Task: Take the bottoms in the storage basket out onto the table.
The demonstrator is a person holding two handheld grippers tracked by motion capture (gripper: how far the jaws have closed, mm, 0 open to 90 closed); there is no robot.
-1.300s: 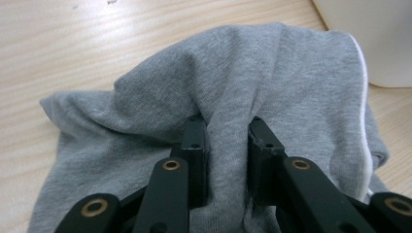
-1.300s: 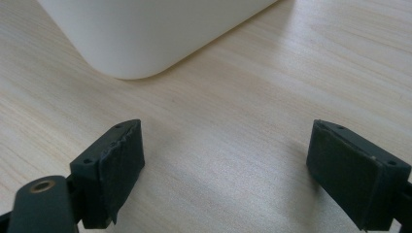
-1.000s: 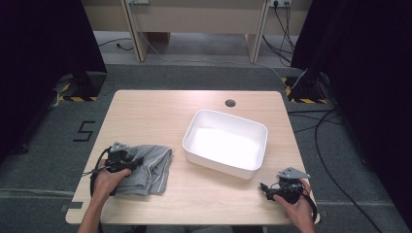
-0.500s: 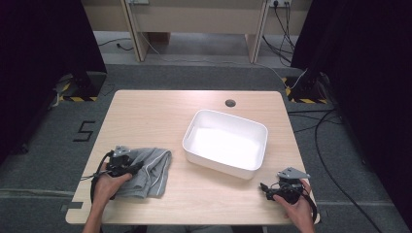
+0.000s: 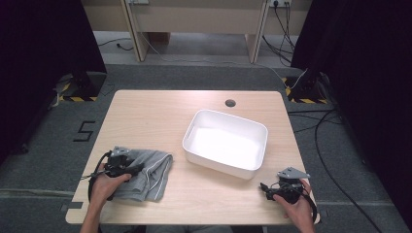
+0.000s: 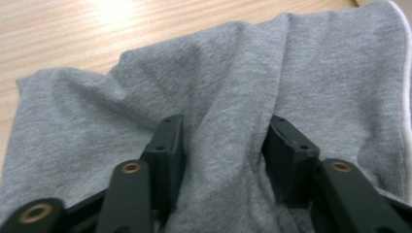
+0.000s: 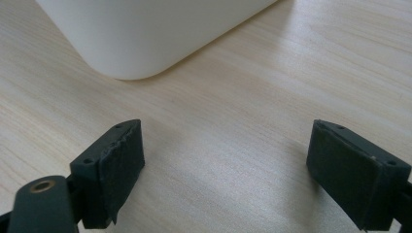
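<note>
Left gripper (image 5: 127,167) sits on the grey cloth (image 5: 145,174) at the near-left corner of the table (image 5: 160,121). Its jaws have just been opening; in the left gripper view a raised fold of cloth (image 6: 228,126) stands between them, both pads (image 6: 167,145) touching the fabric at the sides. Can't tell whether they are pinching it or merely resting against it. The cloth lies crumpled flat on the wood, a white trim line along one edge, well left of the white tub (image 5: 226,143).

Right gripper (image 5: 277,187) rests low at the near-right corner, jaws spread wide, nothing between them. In the right gripper view there's bare wood between the pads (image 7: 119,170), with the tub's rounded corner (image 7: 145,34) just ahead, not touching.

The tub sits right of the table's centre, nothing in it. Small dark round grommet (image 5: 230,103) near the far edge.
</note>
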